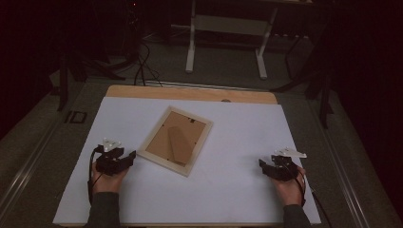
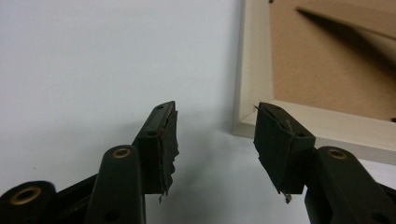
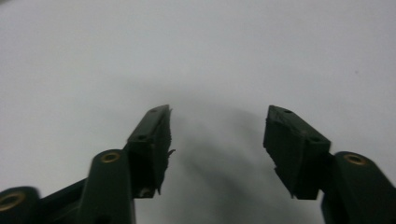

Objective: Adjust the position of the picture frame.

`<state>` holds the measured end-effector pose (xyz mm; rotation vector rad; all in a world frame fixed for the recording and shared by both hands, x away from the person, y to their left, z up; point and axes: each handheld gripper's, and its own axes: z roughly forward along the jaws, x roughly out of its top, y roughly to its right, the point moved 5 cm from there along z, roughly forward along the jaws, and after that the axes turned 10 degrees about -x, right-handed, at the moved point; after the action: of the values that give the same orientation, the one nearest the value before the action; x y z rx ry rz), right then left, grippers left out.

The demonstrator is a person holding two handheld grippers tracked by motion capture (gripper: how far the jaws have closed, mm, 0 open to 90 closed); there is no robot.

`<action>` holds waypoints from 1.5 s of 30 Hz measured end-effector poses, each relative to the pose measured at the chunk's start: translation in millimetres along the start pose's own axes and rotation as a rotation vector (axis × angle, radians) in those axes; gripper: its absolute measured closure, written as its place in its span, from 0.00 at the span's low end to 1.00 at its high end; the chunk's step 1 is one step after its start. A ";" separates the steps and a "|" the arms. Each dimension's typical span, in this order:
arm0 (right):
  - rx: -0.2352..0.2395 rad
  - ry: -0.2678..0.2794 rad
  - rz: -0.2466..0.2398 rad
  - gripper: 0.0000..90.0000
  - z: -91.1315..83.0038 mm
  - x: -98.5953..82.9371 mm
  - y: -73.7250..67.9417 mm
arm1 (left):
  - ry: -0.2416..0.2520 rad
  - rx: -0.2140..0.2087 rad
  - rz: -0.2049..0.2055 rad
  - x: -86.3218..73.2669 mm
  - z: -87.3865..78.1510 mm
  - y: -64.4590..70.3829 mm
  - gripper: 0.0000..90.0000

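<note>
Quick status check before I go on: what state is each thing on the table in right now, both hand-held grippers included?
Picture frame: lying flat, back side up, turned at an angle, stand folded flat, untouched.
Left hand-held gripper: open, holding nothing, close by the frame's corner but apart from it.
Right hand-held gripper: open, holding nothing, over bare white sheet.
White sheet: spread flat over the table.

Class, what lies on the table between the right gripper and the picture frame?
Nothing: from the right gripper to the frame, the high view shows bare white sheet.
</note>
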<state>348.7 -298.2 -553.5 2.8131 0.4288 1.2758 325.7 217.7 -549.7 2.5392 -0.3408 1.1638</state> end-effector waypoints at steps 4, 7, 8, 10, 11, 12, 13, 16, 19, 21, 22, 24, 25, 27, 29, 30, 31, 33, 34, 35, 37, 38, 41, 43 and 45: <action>0.026 0.019 0.015 0.49 -5.0 2.8 -2.3 | 0.008 0.005 0.009 4.1 -6.0 2.0 0.62; 0.045 0.024 0.022 0.49 -6.7 4.0 -3.1 | 0.016 -0.015 -0.001 5.7 -6.7 2.0 0.62; 0.049 0.027 0.025 0.49 -6.9 4.6 -3.5 | 0.016 -0.015 -0.001 5.7 -6.7 2.0 0.62; 0.059 0.030 0.030 0.49 -7.1 5.5 -4.7 | 0.001 -0.023 -0.005 5.0 -4.2 0.5 0.62; 0.061 0.032 0.029 0.49 -7.2 6.0 -5.4 | -0.004 -0.029 -0.005 4.5 -3.0 0.3 0.62; 0.061 0.032 0.029 0.49 -7.2 6.0 -5.4 | -0.004 -0.029 -0.005 4.5 -3.0 0.3 0.62; 0.061 0.035 0.022 0.49 -7.4 6.8 -7.3 | -0.017 -0.042 0.008 3.8 -0.5 0.7 0.62; 0.065 0.038 0.016 0.49 -7.7 7.6 -9.9 | -0.031 -0.041 0.029 3.3 1.9 2.0 0.62; 0.077 0.043 0.003 0.50 -8.7 9.4 -15.2 | -0.057 -0.045 0.052 2.0 8.4 4.2 0.62; 0.081 0.046 -0.003 0.51 -9.1 10.3 -17.5 | -0.061 -0.047 0.053 1.7 9.3 4.3 0.62; 0.081 0.047 -0.007 0.51 -9.3 10.7 -18.2 | -0.063 -0.049 0.058 1.6 9.9 3.9 0.62; 0.083 0.051 -0.008 0.52 -9.8 11.6 -19.4 | -0.060 -0.051 0.057 1.5 11.5 2.8 0.63; 0.087 0.054 -0.007 0.52 -9.9 12.0 -20.1 | -0.063 -0.053 0.056 1.1 12.4 1.8 0.63; 0.112 0.053 0.003 0.52 -9.9 12.6 -22.3 | -0.066 -0.058 0.056 0.7 14.0 0.9 0.65; 0.128 0.054 0.015 0.52 -9.7 13.3 -26.2 | -0.082 -0.086 0.065 -1.5 19.8 0.4 0.67; 0.134 0.059 0.010 0.52 -9.9 13.9 -28.7 | -0.086 -0.087 0.070 -2.1 21.2 0.7 0.68; 0.137 0.061 0.000 0.52 -10.3 14.4 -31.6 | -0.084 -0.088 0.072 -1.8 21.0 1.0 0.68; 0.142 0.069 -0.013 0.52 -11.1 15.6 -36.8 | -0.074 -0.086 0.078 -0.9 21.1 1.5 0.68; 0.142 0.069 -0.013 0.52 -11.1 15.6 -36.8 | -0.074 -0.086 0.078 -0.9 21.1 1.5 0.68; 0.148 0.074 -0.022 0.53 -11.1 16.7 -40.6 | -0.059 -0.090 0.084 0.4 21.0 1.4 0.68; 0.149 0.075 -0.027 0.53 -10.9 17.0 -42.8 | -0.041 -0.091 0.077 2.4 20.7 0.6 0.69; 0.149 0.074 -0.027 0.53 -10.8 16.8 -43.6 | -0.036 -0.092 0.074 3.2 20.8 0.1 0.69; 0.148 0.070 -0.031 0.54 -9.2 15.6 -45.0 | -0.033 -0.082 0.074 4.3 21.3 -1.0 0.72; 0.150 0.066 -0.034 0.56 -8.3 15.1 -47.1 | -0.030 -0.079 0.076 5.5 22.4 -0.9 0.73; 0.152 0.067 -0.037 0.56 -7.9 15.2 -48.5 | -0.031 -0.080 0.078 5.8 22.8 -1.0 0.75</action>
<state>340.7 -248.4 -543.5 2.8746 0.6030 1.3897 345.4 209.3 -559.3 2.4967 -0.4881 1.1159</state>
